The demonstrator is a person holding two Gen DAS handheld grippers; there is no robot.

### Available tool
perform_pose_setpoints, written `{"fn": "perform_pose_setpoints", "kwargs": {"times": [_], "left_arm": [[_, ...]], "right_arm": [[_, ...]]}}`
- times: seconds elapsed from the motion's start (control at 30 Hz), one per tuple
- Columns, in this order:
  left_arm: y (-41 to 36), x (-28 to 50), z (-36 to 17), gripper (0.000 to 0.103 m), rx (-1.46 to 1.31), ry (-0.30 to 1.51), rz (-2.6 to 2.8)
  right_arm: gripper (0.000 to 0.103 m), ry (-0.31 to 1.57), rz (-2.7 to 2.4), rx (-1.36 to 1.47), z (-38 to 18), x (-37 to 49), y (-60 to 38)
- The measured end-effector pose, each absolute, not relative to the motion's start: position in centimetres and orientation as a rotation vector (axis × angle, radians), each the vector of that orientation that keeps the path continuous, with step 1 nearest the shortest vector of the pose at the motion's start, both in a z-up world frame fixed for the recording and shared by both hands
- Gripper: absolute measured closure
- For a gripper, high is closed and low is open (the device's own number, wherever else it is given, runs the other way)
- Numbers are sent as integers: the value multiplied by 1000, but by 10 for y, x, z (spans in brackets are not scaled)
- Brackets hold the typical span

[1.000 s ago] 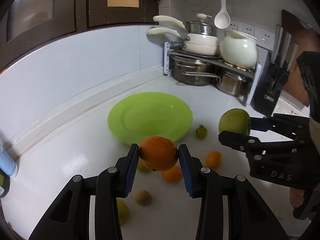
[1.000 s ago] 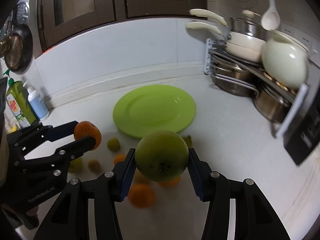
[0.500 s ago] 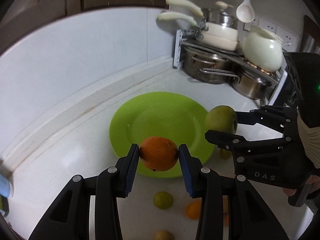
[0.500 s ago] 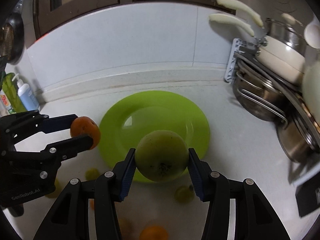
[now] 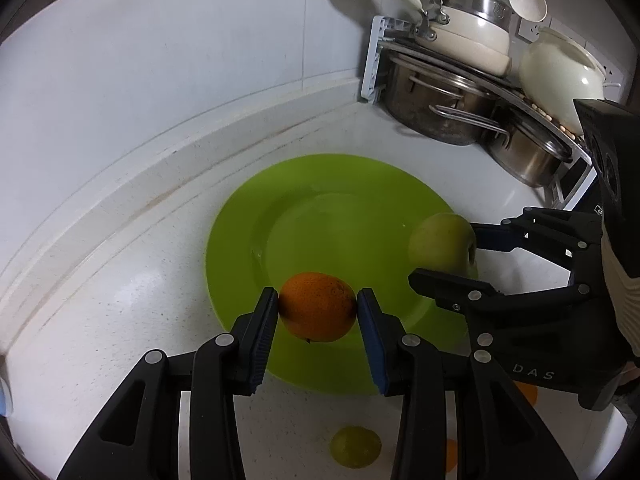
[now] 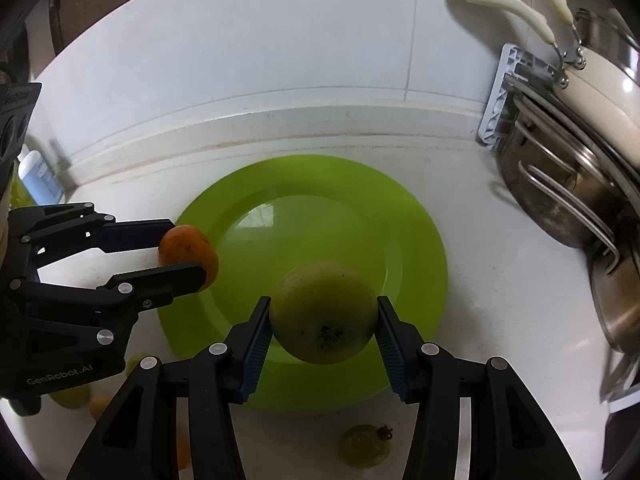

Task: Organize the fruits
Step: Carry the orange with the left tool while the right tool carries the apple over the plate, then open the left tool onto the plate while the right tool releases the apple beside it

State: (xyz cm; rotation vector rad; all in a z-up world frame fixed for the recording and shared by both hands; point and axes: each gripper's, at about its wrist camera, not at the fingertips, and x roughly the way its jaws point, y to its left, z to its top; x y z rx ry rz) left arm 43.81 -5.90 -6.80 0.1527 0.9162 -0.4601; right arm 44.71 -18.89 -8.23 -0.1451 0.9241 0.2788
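Up front in the left wrist view, the left tongs (image 5: 317, 307) clamp a round orange fruit (image 5: 317, 306) above the near rim of a flat lime-green plate (image 5: 328, 208) on the white bench (image 5: 120, 300). From the right wrist view, the right tongs (image 6: 323, 312) pinch a large yellow-green round fruit (image 6: 323, 312) over that plate's near half.

The green plate (image 6: 420, 240) looks like glossy, smooth plastic. At 2 o'clock, the steel pots (image 5: 432, 108) show brushed, dulled metal beside a cream pot (image 5: 560, 76) of shiny enamel or ceramic. The orange (image 5: 318, 306) has pitted, matt peel. The counter (image 5: 120, 320) is smooth, speckled white.
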Motion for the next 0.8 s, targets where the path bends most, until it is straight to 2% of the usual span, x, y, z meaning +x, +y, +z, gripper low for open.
{"fn": "perform_pose_setpoints", "kwargs": {"times": [0.27, 0.4, 0.47, 0.8], "left_arm": [[-58, 440, -74, 61, 162, 935, -450], [-55, 433, -66, 50, 156, 902, -440], [-52, 429, -61, 50, 151, 885, -429], [-25, 387, -24, 35, 93, 786, -355]], "right_arm": [[52, 953, 278, -141, -88, 452, -190], [45, 923, 270, -134, -80, 446, -192], [45, 901, 261, -148, -73, 441, -191], [44, 789, 220, -148, -33, 385, -184]]}}
